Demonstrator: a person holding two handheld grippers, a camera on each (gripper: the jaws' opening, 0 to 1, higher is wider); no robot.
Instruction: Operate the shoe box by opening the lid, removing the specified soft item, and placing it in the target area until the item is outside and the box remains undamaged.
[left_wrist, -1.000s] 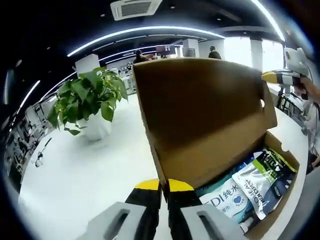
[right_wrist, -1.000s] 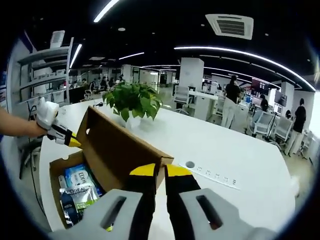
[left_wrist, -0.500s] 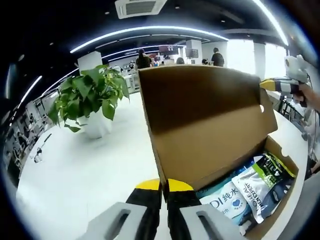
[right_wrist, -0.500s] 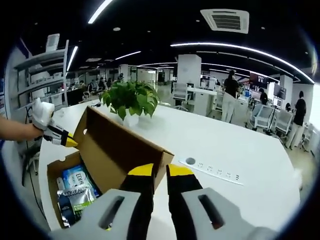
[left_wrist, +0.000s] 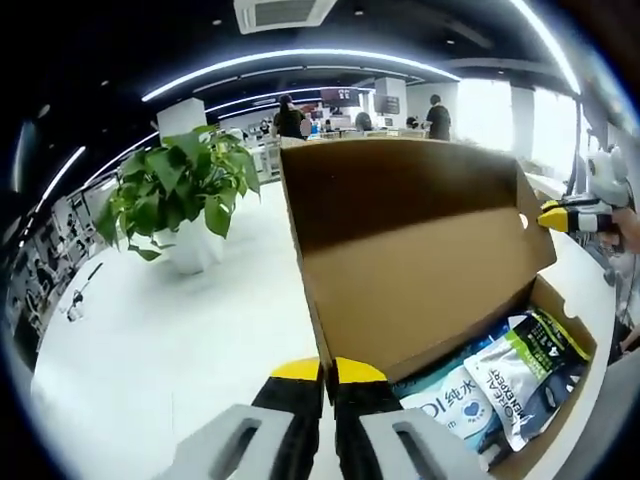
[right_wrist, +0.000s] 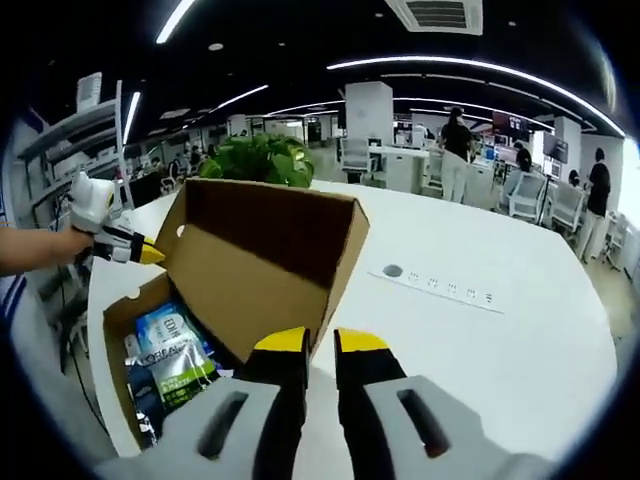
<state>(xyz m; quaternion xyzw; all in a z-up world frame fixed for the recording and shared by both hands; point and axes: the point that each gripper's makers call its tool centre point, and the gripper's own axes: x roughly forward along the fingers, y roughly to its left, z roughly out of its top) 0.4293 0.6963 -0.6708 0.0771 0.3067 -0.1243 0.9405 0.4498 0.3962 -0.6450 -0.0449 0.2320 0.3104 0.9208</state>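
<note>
Left gripper (left_wrist: 328, 372): yellow tips nearly together, a thin gap between, set at the near corner of the raised lid (left_wrist: 420, 240) (whether the cardboard sits in the gap, cannot tell). Right gripper (right_wrist: 319, 343): same narrow gap, tips at the lid's other corner. Inside the open box (right_wrist: 118, 318): soft packets (left_wrist: 520, 370), lying flat. Beyond, on the white table (left_wrist: 170, 340): a potted plant (left_wrist: 180, 200).

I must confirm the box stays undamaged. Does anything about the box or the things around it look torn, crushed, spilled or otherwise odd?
Nothing stands out. The brown cardboard shoe box sits on the white table with its lid raised and unbent, no tears visible. The soft packets lie inside, none spilled. The left gripper and right gripper each meet a lid corner.
</note>
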